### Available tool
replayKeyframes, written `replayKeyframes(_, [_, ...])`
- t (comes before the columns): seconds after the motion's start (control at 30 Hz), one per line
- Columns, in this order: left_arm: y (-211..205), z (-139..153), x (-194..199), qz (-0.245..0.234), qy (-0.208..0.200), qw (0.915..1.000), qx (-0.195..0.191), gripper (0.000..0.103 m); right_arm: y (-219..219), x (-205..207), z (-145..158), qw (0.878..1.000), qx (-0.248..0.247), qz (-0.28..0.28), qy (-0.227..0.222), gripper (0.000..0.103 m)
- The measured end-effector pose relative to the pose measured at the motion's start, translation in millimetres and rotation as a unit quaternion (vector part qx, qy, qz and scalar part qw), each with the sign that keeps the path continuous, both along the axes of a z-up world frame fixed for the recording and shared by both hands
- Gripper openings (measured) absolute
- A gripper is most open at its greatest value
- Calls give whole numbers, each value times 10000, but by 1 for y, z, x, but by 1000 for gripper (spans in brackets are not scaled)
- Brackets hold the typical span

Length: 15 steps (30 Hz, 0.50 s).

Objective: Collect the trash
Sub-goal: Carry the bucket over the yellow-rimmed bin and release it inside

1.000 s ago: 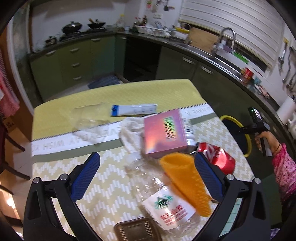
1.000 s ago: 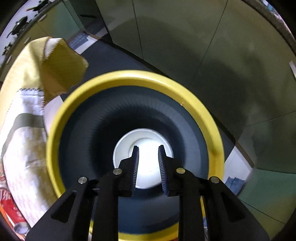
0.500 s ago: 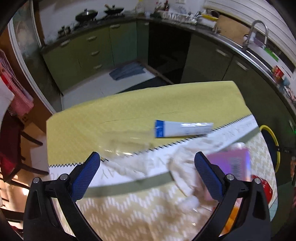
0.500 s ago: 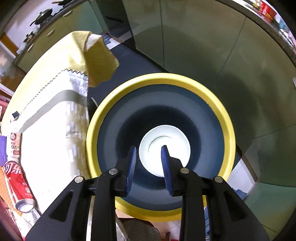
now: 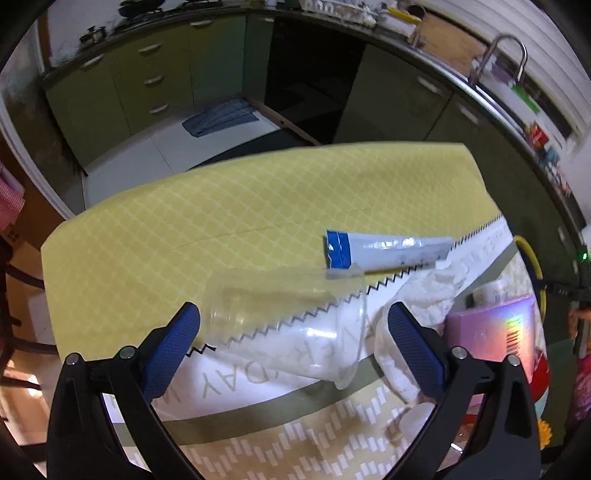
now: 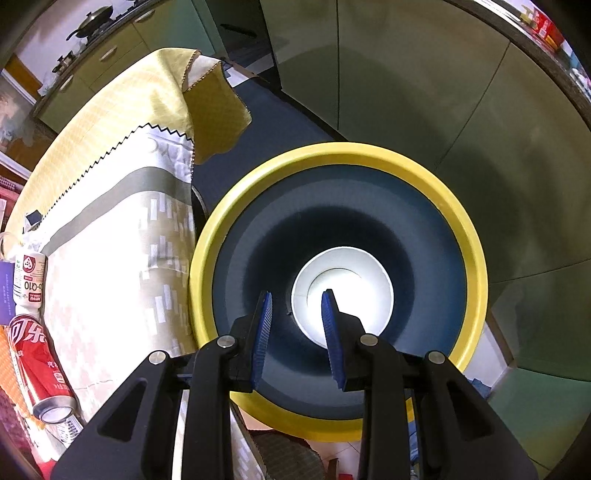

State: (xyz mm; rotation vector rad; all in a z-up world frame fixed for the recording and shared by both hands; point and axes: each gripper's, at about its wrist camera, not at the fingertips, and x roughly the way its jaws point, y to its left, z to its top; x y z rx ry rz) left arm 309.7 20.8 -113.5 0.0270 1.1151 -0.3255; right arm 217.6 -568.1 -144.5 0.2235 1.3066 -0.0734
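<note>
Left tool (image 5: pixel 291 347): tilted steeply down over counter (image 5: pixel 221 221), jaws wide, straddling toppled clear cup (image 5: pixel 284 328) without contact. Right tool (image 6: pixel 297 334): pointing down into yellow-rimmed bin (image 6: pixel 476 258), jaws just opened slightly, empty.

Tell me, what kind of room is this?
Most likely a home kitchen: green cabinets along the walls, a sink tap, and pans on a stove beyond a cloth-covered table.

One clear plastic cup (image 5: pixel 291 325), one blue-and-white tube (image 5: pixel 388 251), one crumpled white tissue (image 5: pixel 417 295), one pink box (image 5: pixel 491 332), one red can (image 6: pixel 37 362), one small bottle (image 6: pixel 29 280), one yellow-rimmed bin (image 6: pixel 476 258)
</note>
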Motion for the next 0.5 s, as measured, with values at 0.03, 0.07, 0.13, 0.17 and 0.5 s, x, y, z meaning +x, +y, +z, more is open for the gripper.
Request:
replayKeyframes(0.03, [-1, -2, 0, -2, 40, 10000, 22, 97, 2, 3, -1, 10000, -1, 11, 0, 28])
replayKeyframes(0.07, [-2, -6, 1, 2, 97, 9999, 84, 97, 3, 4, -1, 10000, 2, 28, 3, 28])
replayKeyframes(0.13, [-3, -11, 1, -19, 139, 9998, 162, 97, 6, 3, -1, 10000, 18, 70, 10, 28])
replayKeyframes(0.17, [-3, -13, 2, -17, 140, 9998, 162, 97, 7, 3, -1, 10000, 21, 87, 13, 28])
replayKeyframes(0.5, [-1, -7, -12, -115, 54, 9996, 257, 77, 11, -3, 0, 9998, 111, 143, -68, 28])
